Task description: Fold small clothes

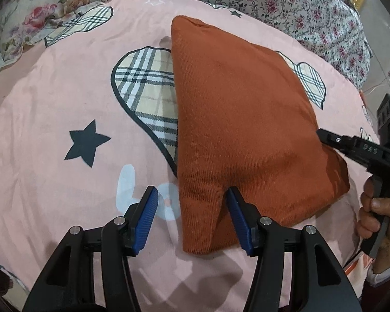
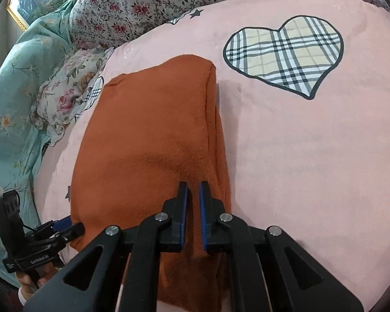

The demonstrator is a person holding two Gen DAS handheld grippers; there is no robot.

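- Rust-orange knitted garment (image 1: 236, 130) lies folded on the pink bedspread (image 1: 52, 104), partly covering a plaid heart (image 1: 148, 96).
- Left gripper (image 1: 192, 195) has its blue-padded fingers (image 1: 149, 202) spread wide, one over the bedspread, the other on the garment's near edge.
- Right gripper (image 2: 193, 189) has its fingers nearly together, pinching a ridge of the orange knit.
- Floral quilt (image 2: 148, 0) is bunched at the far side.

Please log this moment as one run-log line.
left gripper: open, at garment edge | right gripper: pinching orange garment | pink bedspread: underneath
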